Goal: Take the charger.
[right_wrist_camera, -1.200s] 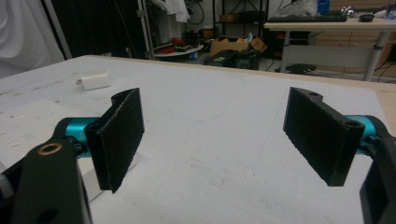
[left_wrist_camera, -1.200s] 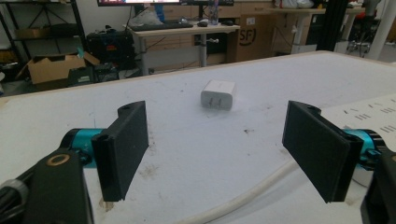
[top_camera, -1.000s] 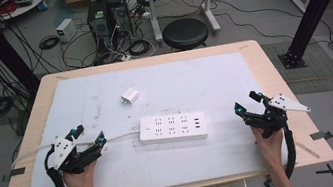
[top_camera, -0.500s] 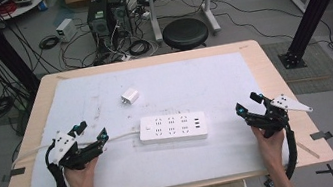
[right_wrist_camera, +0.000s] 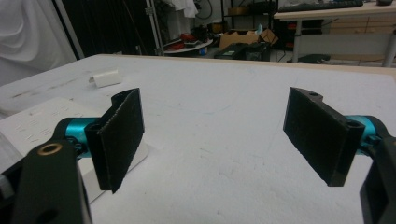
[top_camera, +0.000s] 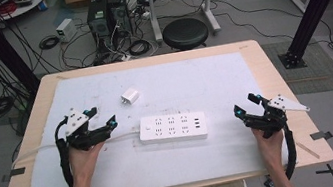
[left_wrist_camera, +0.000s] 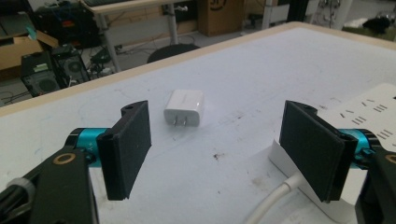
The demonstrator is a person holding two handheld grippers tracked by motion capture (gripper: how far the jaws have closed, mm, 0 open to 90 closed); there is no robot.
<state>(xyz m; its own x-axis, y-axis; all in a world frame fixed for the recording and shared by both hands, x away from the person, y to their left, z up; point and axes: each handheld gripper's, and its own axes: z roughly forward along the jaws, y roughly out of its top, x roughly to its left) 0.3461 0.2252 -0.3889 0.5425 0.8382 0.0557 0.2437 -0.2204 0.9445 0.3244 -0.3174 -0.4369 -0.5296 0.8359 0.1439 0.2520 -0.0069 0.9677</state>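
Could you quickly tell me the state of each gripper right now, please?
Left gripper: open, holding nothing.
Right gripper: open, holding nothing.

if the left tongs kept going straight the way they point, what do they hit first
Probably the white charger: in the left gripper view it lies straight ahead between the open left tongs, prongs toward them. The power strip sits off to the side.

Wooden table, white mat; on mat: power strip, charger.

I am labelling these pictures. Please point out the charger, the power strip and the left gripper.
charger (left_wrist_camera: 184, 108): left gripper view, on its white body.
power strip (top_camera: 174, 127): high view, on its top face.
left gripper (top_camera: 103, 119): high view, between its open fingertips.
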